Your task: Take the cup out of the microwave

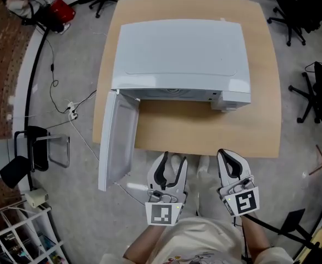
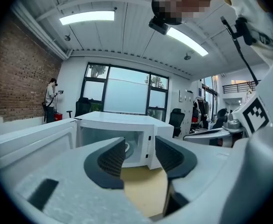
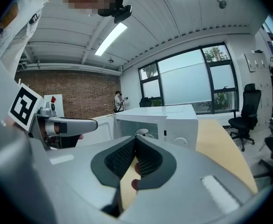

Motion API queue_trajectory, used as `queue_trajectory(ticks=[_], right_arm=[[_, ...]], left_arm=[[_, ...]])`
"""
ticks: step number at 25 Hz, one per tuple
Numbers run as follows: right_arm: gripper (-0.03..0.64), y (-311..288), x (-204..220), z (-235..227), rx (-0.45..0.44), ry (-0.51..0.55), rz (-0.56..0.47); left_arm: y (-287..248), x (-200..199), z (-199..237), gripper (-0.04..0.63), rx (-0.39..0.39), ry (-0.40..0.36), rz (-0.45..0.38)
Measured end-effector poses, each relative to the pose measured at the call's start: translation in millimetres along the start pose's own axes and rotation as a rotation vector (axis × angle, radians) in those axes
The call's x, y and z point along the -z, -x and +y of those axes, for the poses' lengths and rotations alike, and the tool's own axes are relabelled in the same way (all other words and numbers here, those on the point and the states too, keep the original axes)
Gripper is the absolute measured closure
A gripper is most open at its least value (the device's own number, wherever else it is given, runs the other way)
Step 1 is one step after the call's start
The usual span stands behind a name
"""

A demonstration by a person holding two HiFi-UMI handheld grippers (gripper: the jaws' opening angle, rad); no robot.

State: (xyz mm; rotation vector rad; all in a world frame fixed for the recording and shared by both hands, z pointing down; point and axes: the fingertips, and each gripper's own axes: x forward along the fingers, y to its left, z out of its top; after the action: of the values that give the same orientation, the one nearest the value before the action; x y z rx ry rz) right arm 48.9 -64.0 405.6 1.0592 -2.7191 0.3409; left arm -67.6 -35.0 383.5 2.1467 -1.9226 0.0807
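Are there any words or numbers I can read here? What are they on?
No text can be read anywhere.
Left cube and right cube: black-and-white square patterns, no letters.
Microwave panel: marks too small to read.
Shirt print: too blurred.
Wall papers: too small.

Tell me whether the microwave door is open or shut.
Open. In the head view the door stands swung out from the microwave's front; the left gripper view looks into the cavity.
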Motion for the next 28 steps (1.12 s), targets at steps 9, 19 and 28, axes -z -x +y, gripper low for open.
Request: queue_trajectory(ticks=[9, 19, 28], right_arm=[[0.611, -54, 31, -11, 0.022, -0.039, 0.010], [0.609, -89, 49, -26, 0.019, -0.057, 0.023], [0.609, -104, 63, -31, 0.024, -0.082, 0.047]], left_arm=[[-56, 39, 40, 0.316, -0.050, 0.004, 0.041], [-114, 76, 73, 0.181, -0.068, -0.008, 0.044], [-184, 101, 89, 0.146, -0.030, -0.070, 0.024]])
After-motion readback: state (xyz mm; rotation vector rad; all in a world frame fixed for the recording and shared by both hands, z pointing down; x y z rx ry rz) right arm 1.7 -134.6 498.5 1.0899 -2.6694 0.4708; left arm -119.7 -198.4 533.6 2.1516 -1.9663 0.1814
